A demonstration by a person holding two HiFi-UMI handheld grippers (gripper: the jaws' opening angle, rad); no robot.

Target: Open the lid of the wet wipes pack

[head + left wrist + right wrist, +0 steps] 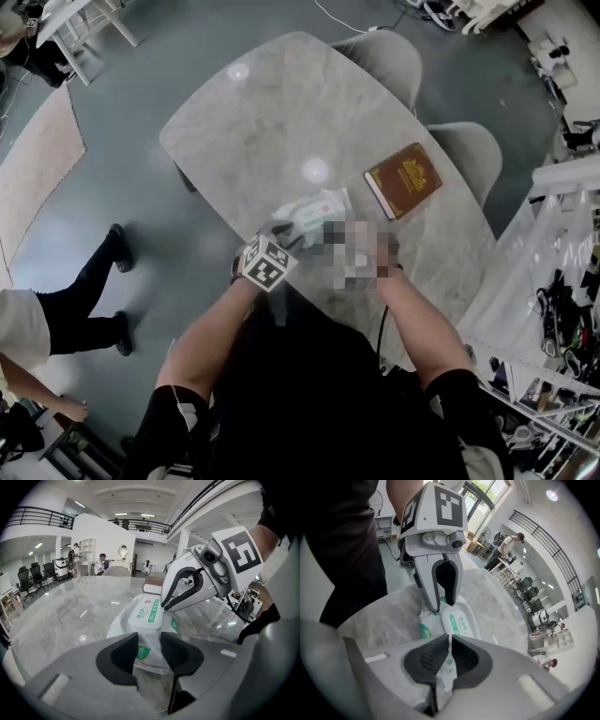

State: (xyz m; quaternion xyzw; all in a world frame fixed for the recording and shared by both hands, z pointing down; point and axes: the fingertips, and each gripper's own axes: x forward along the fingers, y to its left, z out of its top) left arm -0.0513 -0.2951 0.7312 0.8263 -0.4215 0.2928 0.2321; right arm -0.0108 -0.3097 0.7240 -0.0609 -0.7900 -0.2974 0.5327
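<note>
Now the fingers of the left gripper [149, 649] stand spread, with one end of the wet wipes pack [121, 626] between them on the bench [281, 112]. The fingers of the right gripper [450, 654] pinch the thin film of its other end. I think the right should rather take the lip of the closed lid [459, 624], just beyond its fingers; I count one pack, one lid, two grippers.
</note>
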